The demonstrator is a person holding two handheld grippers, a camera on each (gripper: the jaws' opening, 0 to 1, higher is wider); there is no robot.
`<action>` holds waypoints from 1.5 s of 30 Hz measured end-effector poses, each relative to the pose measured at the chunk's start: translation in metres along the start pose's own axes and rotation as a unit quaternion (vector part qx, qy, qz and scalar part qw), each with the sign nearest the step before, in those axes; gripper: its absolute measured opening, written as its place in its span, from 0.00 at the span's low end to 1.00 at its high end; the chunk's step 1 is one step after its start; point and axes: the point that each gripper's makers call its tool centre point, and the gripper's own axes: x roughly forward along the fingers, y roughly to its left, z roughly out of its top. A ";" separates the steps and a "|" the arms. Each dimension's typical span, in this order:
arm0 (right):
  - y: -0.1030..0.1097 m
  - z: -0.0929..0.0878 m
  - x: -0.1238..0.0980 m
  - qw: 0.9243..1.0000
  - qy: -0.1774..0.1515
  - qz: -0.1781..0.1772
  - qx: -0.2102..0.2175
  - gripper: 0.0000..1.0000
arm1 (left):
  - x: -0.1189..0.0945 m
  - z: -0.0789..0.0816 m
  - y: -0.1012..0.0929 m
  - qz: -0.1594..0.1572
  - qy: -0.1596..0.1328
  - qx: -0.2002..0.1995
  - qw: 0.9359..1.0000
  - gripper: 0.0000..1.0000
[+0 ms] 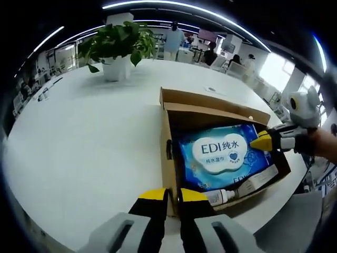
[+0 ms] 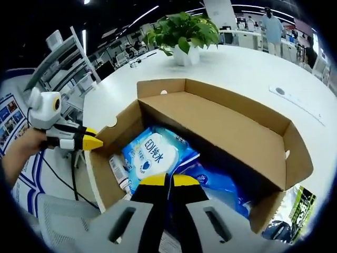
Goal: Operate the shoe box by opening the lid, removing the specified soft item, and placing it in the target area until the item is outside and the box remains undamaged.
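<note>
An open brown shoe box [image 1: 169,121] [image 2: 221,126] lies on the white table, its lid folded back. Inside is a blue wipes pack [image 1: 221,158] [image 2: 152,155] with a white "EDI" label. A small white bottle [image 1: 221,196] [image 2: 118,171] and a white tube [image 1: 258,179] lie beside it. My left gripper [image 1: 172,196] [image 2: 93,138] is shut on the box's short end wall. From the far side my right gripper [image 1: 261,142] [image 2: 168,181] reaches into the box, its yellow tips pinched together on the pack's edge.
A potted plant [image 1: 118,52] [image 2: 184,37] stands on the table [image 1: 95,137] [image 2: 247,68] beyond the box. A small round disc [image 1: 211,89] [image 2: 280,90] lies near the lid. A grey chair [image 2: 52,211] is off the near table edge. People stand far behind.
</note>
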 end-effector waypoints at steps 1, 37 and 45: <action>-0.001 0.000 -0.002 1.000 -0.001 -0.001 0.001 0.00 | 0.000 0.000 0.000 0.001 0.002 0.001 1.000 0.08; -0.036 -0.017 -0.030 0.997 -0.025 -0.013 0.078 0.00 | 0.044 0.022 -0.055 -0.062 0.057 0.087 0.993 0.28; -0.043 -0.019 -0.035 0.995 -0.027 -0.017 0.090 0.00 | 0.058 0.021 -0.068 -0.105 0.071 0.056 0.990 0.27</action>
